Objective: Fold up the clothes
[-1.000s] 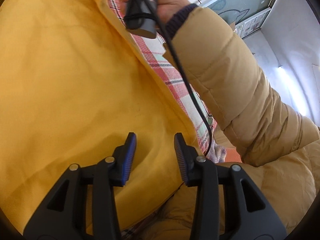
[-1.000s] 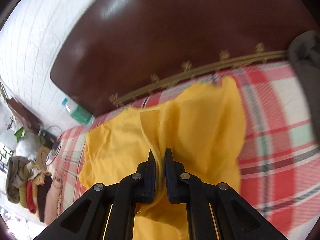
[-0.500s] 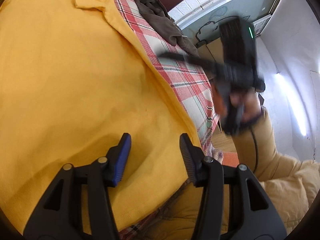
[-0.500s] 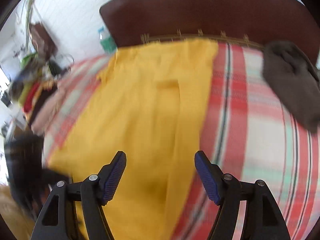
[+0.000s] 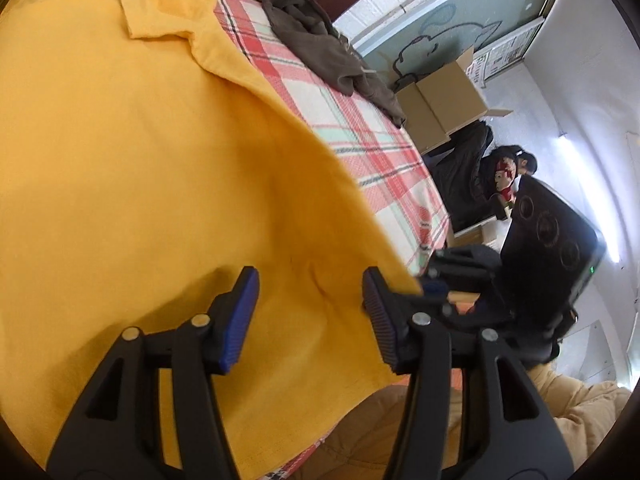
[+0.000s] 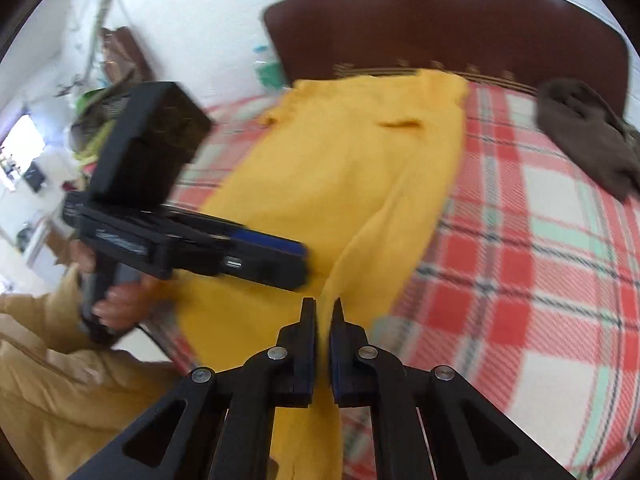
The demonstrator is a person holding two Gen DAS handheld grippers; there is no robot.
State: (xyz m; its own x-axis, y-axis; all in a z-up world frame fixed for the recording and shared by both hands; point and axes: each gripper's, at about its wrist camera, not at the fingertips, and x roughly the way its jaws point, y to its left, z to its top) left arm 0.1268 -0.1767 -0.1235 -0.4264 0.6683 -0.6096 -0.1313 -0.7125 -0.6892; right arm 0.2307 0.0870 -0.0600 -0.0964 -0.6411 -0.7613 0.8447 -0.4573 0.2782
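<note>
- yellow garment (image 5: 152, 152): spread over the plaid bed sheet (image 5: 360, 136), reaching from the headboard (image 6: 440, 28) to the near edge of the bed; one sleeve folded in near the top.
- right gripper (image 6: 323, 312): jaws have just been closing and now clamp the garment's near right edge; a ridge of cloth rises from the bed to the jaws.
- left gripper (image 5: 310, 292): jaws apart, over the garment's lower corner; cloth shows between them, whether they touch it cannot be told.
- brown garment (image 5: 320, 52): crumpled on the sheet, right of the yellow one and apart from it.
- left wrist view only: cardboard box (image 5: 444, 100) beside the bed, a doll (image 5: 506, 180) beyond it, and the right gripper's blurred dark body at the garment's right corner.
- right wrist view only: the left gripper's body seen from the side over the garment's left part, the hand (image 6: 116, 308) on its handle, a tan padded sleeve (image 6: 36, 320), a green bottle (image 6: 268, 68) by the headboard, blurred clutter at far left.
</note>
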